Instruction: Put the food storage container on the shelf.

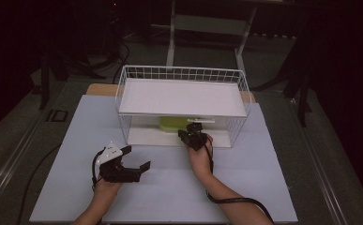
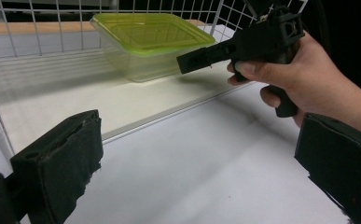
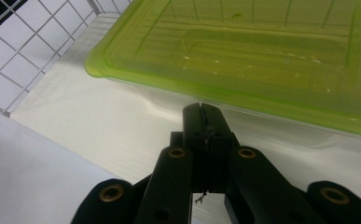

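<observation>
A clear plastic container with a green lid (image 2: 152, 42) (image 3: 262, 51) (image 1: 174, 123) sits on the lower shelf of a white wire rack (image 1: 123, 101). My right gripper (image 3: 201, 112) (image 1: 192, 129) (image 2: 187, 63) is shut, its jaws pressed together with nothing between them. Its tip hovers over the shelf just short of the container's near wall. My left gripper (image 1: 138, 157) (image 2: 201, 163) is open and rests on the white table, in front of the rack's left end, pointing toward the container.
The rack has a white upper shelf (image 1: 181, 96) covering the container from above, and wire walls (image 3: 24, 42) at the sides and back. The white tabletop (image 1: 179, 187) spreads in front of the rack. Dark stands and cables lie on the floor behind.
</observation>
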Action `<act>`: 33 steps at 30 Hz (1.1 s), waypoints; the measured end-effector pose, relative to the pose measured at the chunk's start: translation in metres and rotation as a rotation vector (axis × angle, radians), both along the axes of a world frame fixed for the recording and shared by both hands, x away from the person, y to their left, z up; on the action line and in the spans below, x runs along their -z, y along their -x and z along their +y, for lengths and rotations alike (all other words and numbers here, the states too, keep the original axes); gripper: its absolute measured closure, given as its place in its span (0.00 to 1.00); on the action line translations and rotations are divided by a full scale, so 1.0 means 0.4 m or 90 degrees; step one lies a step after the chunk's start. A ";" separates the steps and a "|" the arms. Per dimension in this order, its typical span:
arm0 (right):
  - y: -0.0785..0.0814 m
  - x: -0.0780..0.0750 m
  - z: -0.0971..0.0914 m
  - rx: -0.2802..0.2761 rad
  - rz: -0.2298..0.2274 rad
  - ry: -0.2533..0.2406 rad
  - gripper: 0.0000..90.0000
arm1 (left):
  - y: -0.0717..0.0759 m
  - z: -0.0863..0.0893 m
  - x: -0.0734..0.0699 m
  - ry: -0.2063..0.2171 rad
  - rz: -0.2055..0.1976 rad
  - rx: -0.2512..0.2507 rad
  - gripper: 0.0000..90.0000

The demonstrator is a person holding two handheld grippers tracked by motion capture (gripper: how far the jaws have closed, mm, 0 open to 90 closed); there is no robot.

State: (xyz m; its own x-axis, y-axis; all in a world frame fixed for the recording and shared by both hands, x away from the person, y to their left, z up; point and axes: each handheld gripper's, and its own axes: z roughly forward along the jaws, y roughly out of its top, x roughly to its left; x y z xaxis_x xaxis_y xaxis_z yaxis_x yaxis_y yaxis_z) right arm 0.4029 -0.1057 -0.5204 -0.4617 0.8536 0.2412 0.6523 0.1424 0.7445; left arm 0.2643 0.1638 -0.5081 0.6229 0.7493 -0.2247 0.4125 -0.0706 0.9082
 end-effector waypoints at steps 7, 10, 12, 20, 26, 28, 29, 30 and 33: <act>0.014 -0.001 0.003 -0.012 -0.008 -0.008 0.97 | 0.000 0.000 -0.003 -0.001 -0.010 0.007 0.02; 0.029 -0.005 0.000 -0.024 -0.020 -0.002 0.95 | -0.003 0.001 -0.003 -0.001 -0.017 0.014 0.02; 0.040 -0.006 -0.004 -0.038 -0.030 0.010 0.93 | -0.004 0.001 -0.002 -0.004 -0.024 0.015 0.02; 0.077 -0.013 -0.031 -0.065 -0.032 0.011 0.81 | -0.003 -0.008 -0.010 -0.011 -0.025 0.045 0.02; 0.117 -0.025 -0.041 -0.113 -0.048 0.009 0.63 | -0.001 -0.018 -0.023 0.002 -0.033 0.074 0.02; 0.130 -0.031 -0.043 -0.126 -0.048 0.000 0.54 | 0.000 -0.019 -0.029 -0.002 -0.037 0.078 0.02; 0.138 -0.034 -0.045 -0.132 -0.053 -0.010 0.48 | 0.001 -0.019 -0.032 0.001 -0.037 0.080 0.02; 0.144 -0.038 -0.047 -0.140 -0.054 -0.012 0.42 | 0.002 -0.019 -0.035 0.006 -0.038 0.079 0.02; 0.156 -0.044 -0.052 -0.158 -0.052 -0.032 0.32 | 0.005 -0.015 -0.040 0.013 -0.043 0.084 0.02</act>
State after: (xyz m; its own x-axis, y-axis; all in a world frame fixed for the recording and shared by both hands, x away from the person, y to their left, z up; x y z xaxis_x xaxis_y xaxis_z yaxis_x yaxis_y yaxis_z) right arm 0.3405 -0.1266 -0.5026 -0.6750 0.6999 0.2336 0.5395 0.2522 0.8033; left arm 0.2625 0.1578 -0.4920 0.7302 0.6554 -0.1931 0.3388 -0.1018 0.9353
